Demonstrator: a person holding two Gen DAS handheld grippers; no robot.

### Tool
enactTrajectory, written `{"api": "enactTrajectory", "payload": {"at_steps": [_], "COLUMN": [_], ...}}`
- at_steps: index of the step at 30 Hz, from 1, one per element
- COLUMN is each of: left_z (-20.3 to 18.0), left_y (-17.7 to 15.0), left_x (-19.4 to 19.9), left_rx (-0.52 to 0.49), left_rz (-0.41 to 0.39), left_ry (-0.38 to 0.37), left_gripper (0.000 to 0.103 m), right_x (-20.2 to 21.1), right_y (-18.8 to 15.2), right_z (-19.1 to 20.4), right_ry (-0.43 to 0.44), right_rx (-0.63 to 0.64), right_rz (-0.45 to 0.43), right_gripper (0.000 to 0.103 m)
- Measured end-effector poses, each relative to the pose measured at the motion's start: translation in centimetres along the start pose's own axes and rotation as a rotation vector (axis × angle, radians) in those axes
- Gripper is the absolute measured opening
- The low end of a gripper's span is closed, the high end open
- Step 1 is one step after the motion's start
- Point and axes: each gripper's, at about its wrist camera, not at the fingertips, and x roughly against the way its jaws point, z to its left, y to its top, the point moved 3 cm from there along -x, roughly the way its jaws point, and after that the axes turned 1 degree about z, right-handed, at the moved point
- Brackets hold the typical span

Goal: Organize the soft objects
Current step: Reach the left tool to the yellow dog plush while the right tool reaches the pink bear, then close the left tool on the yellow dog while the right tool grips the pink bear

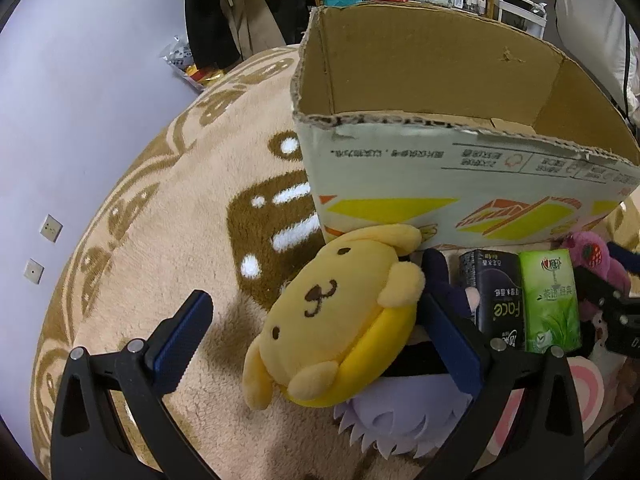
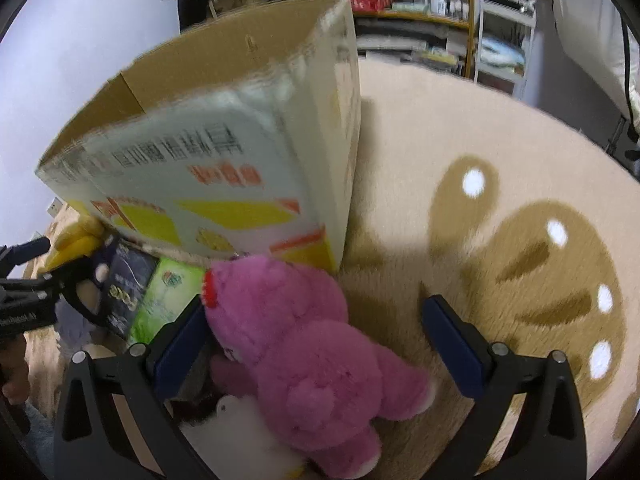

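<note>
The black tissue pack [image 1: 498, 300] carries the word "Face", seen upside down. The green tissue pack [image 1: 550, 300] and the cardboard box [image 1: 460, 160] show Chinese print, too small or blurred to read.

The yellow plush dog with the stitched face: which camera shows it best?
The left wrist view: the yellow plush dog lies whole and sharp between the open left gripper fingers. The right wrist view shows only a blurred yellow sliver beside the cardboard box.

cardboard box [image 1: 460, 184] blocks ahead (rug [image 1: 180, 220] open)
</note>
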Motion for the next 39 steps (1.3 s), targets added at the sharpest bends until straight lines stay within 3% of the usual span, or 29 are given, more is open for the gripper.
{"api": "enactTrajectory", "payload": {"at_steps": [4, 9, 12, 16, 18, 26, 39], "left_z": [0.5, 0.5, 0.8, 1.3, 1.5, 2.3, 2.8], "left_y": [0.1, 0.1, 0.1, 0.1, 0.1, -0.3, -1.0], "left_x": [-0.1, 0.0, 0.2, 0.3, 0.4, 1.2, 3.7], "left_rx": [0.012, 0.033, 0.049, 0.079, 0.088, 0.112, 0.102], "left_rz": [-0.019, 0.003, 0.001, 0.002, 0.0, -0.018, -0.095], "left_ry": [0.005, -0.083, -0.104, -0.129, -0.136, -0.114, -0.095], "left_gripper": [0.093, 0.067, 0.062, 0.058, 0.056, 0.053, 0.053], "right_x": [-0.2, 0.1, 0.3, 0.6, 0.9, 2.2, 7.2], "right_y": [-0.2, -0.6, -0.5, -0.4, -0.2, -0.1, 0.4], "right_z": [0.2, 1.3, 1.7, 1.8, 1.7, 1.6, 1.3], "right_ry": [0.0, 0.003, 0.002, 0.013, 0.014, 0.002, 0.043], "right_rx": [0.025, 0.072, 0.083, 0.069, 0.074, 0.086, 0.011], "right_rz": [0.009, 0.001, -0.002, -0.003, -0.006, -0.038, -0.179], "right_gripper": [0.101, 0.085, 0.082, 0.079, 0.068, 0.065, 0.065]}}
